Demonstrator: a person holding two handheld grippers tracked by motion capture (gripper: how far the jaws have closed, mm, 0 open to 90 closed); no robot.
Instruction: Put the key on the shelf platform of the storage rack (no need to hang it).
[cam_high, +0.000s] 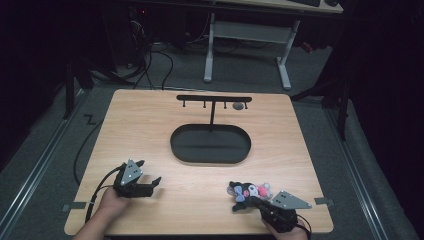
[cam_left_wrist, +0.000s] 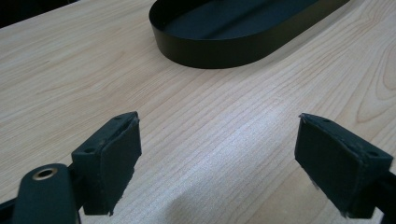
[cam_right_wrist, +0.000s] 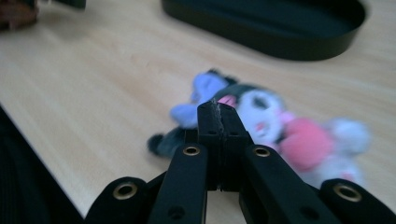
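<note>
A small plush toy (cam_high: 253, 190) with a white face, dark hood, purple ears and pink body lies on the wooden table (cam_high: 150, 125) at the front right. My right gripper (cam_high: 246, 204) points at it from the near edge. In the right gripper view its pads (cam_right_wrist: 218, 105) are pressed together just in front of the blurred plush toy (cam_right_wrist: 266, 119), and I see nothing between them. My left gripper (cam_high: 150, 182) rests at the front left with its jaws wide apart over bare wood (cam_left_wrist: 217, 119).
A black oval tray (cam_high: 210, 144) lies mid-table, and a thin post rises from it to a bar with hooks (cam_high: 214, 99). A small grey thing (cam_high: 238, 105) hangs near the bar's right end. Dark floor, cables and a desk frame lie beyond the table.
</note>
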